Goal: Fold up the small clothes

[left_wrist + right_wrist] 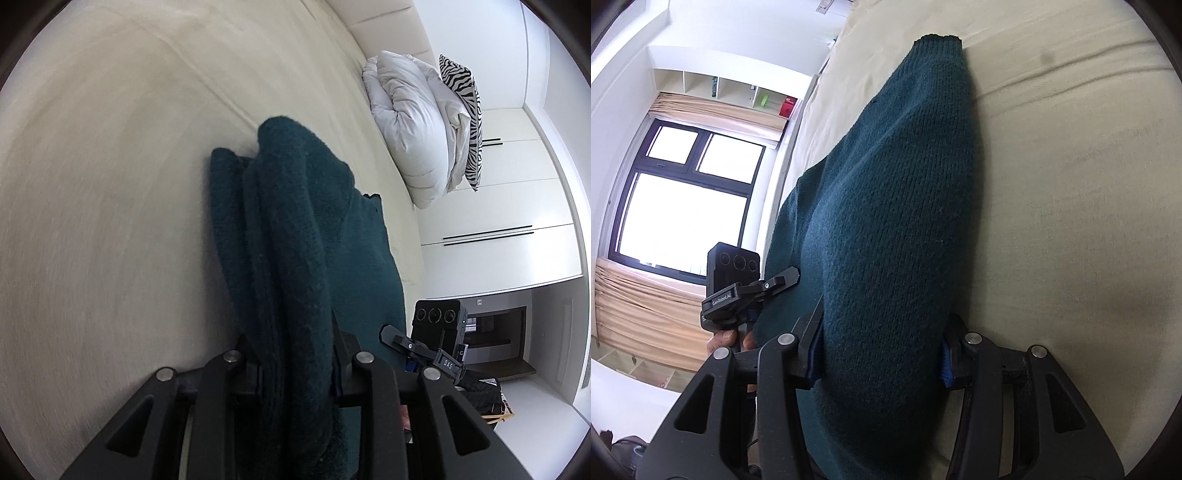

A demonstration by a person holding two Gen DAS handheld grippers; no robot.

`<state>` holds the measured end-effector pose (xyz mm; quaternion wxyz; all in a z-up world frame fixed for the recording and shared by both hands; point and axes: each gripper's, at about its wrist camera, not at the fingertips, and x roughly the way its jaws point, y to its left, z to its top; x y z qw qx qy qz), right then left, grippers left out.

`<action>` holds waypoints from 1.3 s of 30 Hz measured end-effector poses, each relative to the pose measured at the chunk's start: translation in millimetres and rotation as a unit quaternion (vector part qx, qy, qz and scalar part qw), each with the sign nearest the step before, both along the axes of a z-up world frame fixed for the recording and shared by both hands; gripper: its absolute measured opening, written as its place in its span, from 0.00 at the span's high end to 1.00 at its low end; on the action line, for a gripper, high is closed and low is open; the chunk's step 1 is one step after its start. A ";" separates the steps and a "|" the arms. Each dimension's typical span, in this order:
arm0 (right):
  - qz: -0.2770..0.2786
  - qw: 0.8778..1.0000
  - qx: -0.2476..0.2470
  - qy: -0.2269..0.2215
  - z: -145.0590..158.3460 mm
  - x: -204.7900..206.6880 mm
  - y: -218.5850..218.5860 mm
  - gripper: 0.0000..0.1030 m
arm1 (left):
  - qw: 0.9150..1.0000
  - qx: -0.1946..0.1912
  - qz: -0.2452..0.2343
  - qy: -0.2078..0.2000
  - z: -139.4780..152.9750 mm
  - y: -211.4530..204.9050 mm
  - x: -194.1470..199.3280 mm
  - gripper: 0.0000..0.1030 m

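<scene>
A dark teal knitted sweater (pixel 295 221) lies bunched lengthwise on a cream bed sheet (pixel 110 184). In the left wrist view my left gripper (pixel 295 354) is shut on a thick fold of it, with the knit filling the gap between the fingers. In the right wrist view the same sweater (pixel 905 184) stretches away to a ribbed edge on the sheet (pixel 1071 184). My right gripper (pixel 882 343) is shut on its near end, blue pads (pixel 946 363) pressed into the knit. Both grippers hold the near edge side by side, low over the bed.
White pillows (pixel 410 125) and a zebra-print cushion (pixel 461 110) lean at the bed's head. White wardrobe doors (pixel 498 240) stand beyond. On the other side are a window (pixel 683 203), beige curtains (pixel 635 302) and a hand (pixel 727 339) on the left gripper's handle.
</scene>
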<state>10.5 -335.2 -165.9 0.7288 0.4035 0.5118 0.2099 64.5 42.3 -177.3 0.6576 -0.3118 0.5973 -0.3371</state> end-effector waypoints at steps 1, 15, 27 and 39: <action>0.001 1.000 0.001 0.000 -0.2 0.2 -0.1 0.57 | 1.000 0.002 0.000 -0.001 -0.2 -0.1 0.1 0.72; -0.018 1.000 -0.012 -0.009 14.6 -22.0 -12.0 0.51 | 0.993 0.047 0.063 -0.083 47.4 32.4 -25.8 0.50; -0.059 0.978 -0.175 -0.097 99.5 -80.0 -4.7 0.50 | 0.929 0.185 0.094 -0.307 150.3 35.5 -97.8 0.19; -0.200 0.871 -0.370 -0.254 221.1 -137.5 35.8 0.02 | 0.791 0.330 0.190 -0.479 228.6 19.5 -166.2 0.00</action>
